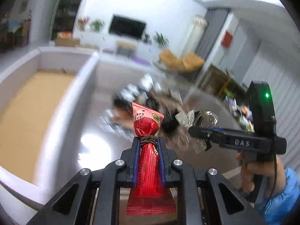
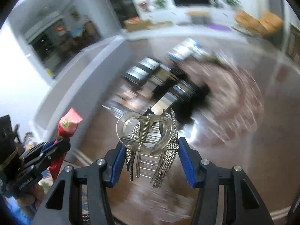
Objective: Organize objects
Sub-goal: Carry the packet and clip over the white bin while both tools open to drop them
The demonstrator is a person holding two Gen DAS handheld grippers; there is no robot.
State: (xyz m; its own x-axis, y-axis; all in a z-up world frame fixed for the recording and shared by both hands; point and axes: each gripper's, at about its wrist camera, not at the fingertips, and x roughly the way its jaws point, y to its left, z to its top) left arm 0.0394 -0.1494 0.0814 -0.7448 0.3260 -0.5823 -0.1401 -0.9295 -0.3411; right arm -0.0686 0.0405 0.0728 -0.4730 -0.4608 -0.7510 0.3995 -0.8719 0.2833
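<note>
- A red snack packet point(image 1: 148, 129) is pinched at its tied neck by the left gripper point(image 1: 149, 142), probably for carrying to the white box point(image 1: 82, 86).
- A glittery hair clip point(image 2: 150, 142) is held between the pads of the right gripper point(image 2: 150, 150), above the cluttered table point(image 2: 262, 131).

the left gripper point(image 1: 148, 140) is showing black angular arms, blue ribbed pads point(image 1: 136, 161) lining its fingers, and round silver screws point(image 1: 120, 162) at the joints. the right gripper point(image 2: 150, 150) is wearing the same black frame, blue pads and silver screws. seen from the left wrist, its side is bearing raised letters, possibly "das", and a green light point(image 1: 267, 95) is glowing on a black housing. a thin dark cable point(image 1: 275, 170) is trailing past a blue puffy sleeve point(image 1: 281, 200).
</note>
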